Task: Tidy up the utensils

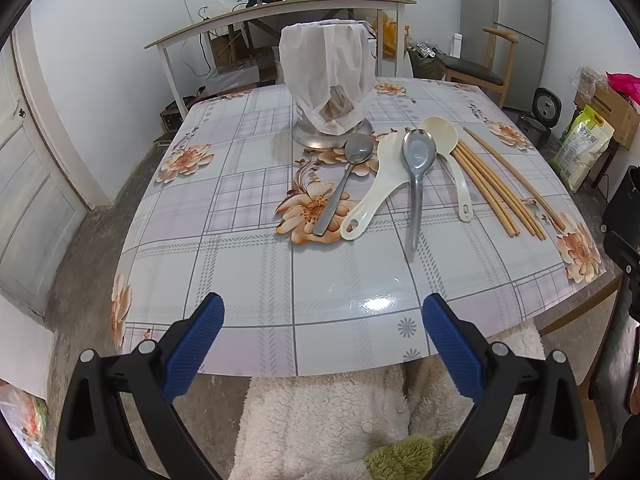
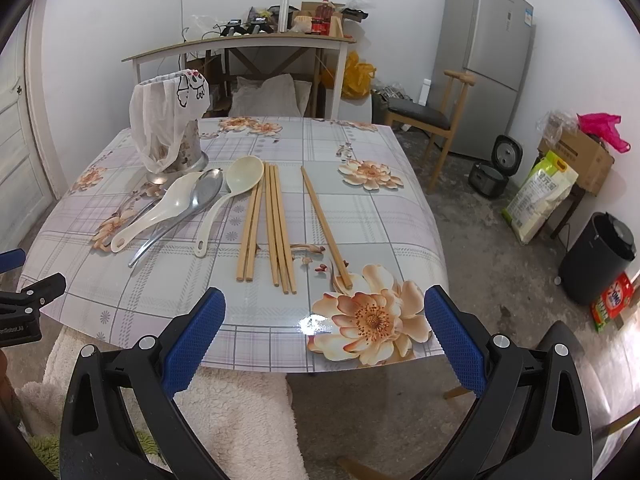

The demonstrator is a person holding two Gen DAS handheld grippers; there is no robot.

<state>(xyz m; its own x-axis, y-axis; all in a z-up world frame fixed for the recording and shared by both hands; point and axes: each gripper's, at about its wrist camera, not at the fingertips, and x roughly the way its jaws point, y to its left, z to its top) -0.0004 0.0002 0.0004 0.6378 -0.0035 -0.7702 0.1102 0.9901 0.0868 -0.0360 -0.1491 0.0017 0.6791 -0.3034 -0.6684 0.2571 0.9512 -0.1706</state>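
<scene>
Both tongs stand wide open and hold nothing: the left gripper (image 1: 323, 312) and the right gripper (image 2: 325, 308) hang over the near edge of the table (image 1: 248, 280), tilted down toward it, so I judge the task at its very start, no utensil yet picked. Straight ahead of the left gripper lie the spoons, all apart from its pads: a metal spoon (image 1: 416, 184), a white rice paddle (image 1: 372, 196) just left of it, a smaller metal spoon (image 1: 344, 184) further left, and a cream ladle (image 1: 452, 160) to the right. Ahead of the right gripper lie the chopsticks (image 2: 276, 224), one stick set apart on the right. Beyond them stands the bag-draped holder (image 1: 326, 84), the likely goal. The next move calls for a low reach onto a thin handle. The near tabletop is bare, but the right-hand chopstick ends near the table's edge
</scene>
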